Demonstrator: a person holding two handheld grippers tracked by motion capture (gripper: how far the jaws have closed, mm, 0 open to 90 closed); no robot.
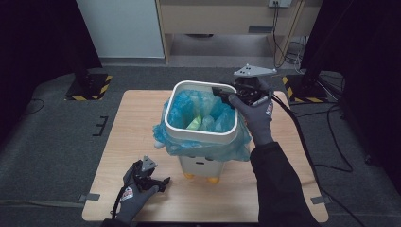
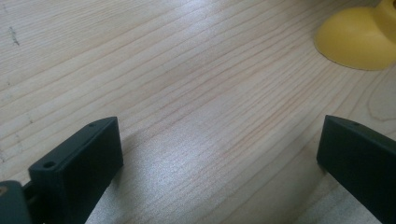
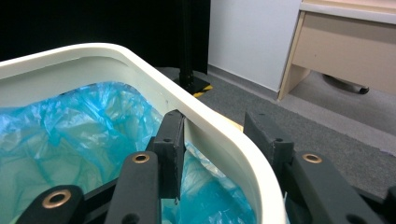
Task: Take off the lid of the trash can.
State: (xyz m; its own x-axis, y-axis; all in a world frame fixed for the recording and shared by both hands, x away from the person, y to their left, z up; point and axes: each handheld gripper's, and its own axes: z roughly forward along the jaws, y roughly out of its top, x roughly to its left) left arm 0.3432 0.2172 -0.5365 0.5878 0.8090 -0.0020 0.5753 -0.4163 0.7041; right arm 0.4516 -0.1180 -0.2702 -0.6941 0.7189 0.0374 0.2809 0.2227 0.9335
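My right gripper straddles the white bin rim at two o'clock, jaws spread, ready to pinch the rim ring. My left gripper rests spread on the table at seven o'clock, out of the way.

A pale wooden table stands at the centre of the frame on dark grey carpet. At upper centre is a beige wooden desk, with a white wall panel to its left. Black curtains fill both upper corners. Stand bases with yellow-black hazard tape rest at upper left and right. Cables trail along the right side.
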